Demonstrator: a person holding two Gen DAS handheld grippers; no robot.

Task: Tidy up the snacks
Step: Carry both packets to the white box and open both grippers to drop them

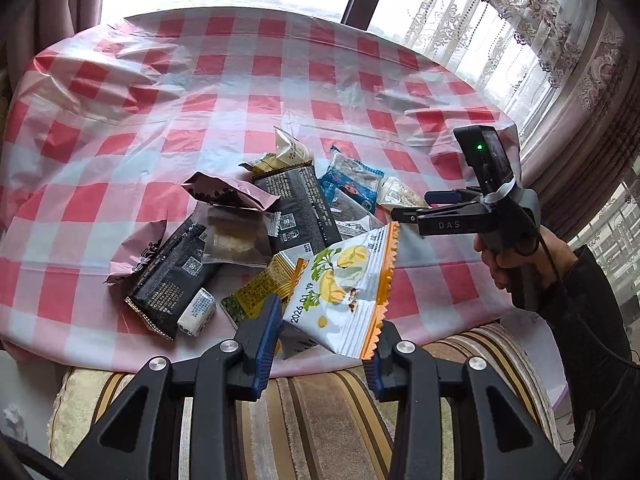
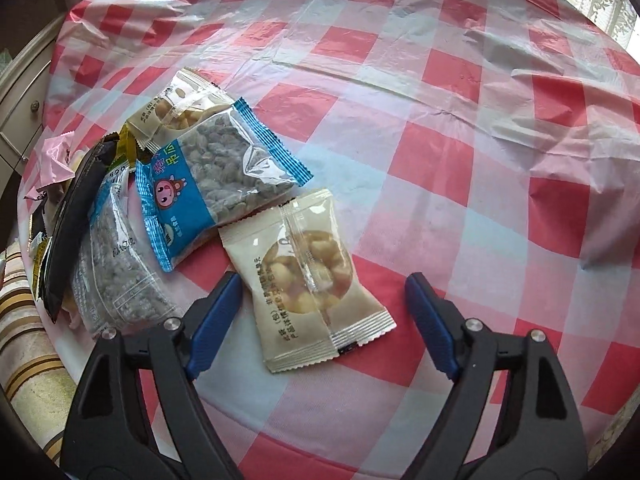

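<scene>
A heap of snack packets lies on the red-and-white checked tablecloth (image 1: 240, 80). My left gripper (image 1: 326, 316) is open at the table's near edge, its fingers on either side of a white-and-orange packet (image 1: 344, 288) with yellow fruit print that stands tilted between them. My right gripper (image 2: 322, 292) is open and low over the cloth, its fingers either side of a cream peanut packet (image 2: 308, 280). It also shows in the left wrist view (image 1: 412, 206), at the heap's right side. A blue seed packet (image 2: 216, 176) lies just beyond the peanut packet.
The heap holds black packets (image 1: 296, 204), pink wrappers (image 1: 228, 192), a small white candy (image 1: 198, 312) and a second peanut packet (image 2: 180, 108). A striped cushion (image 1: 320, 400) lies below the near table edge. Curtains (image 1: 560, 60) and a window are behind. A drawer unit (image 2: 24, 100) stands at left.
</scene>
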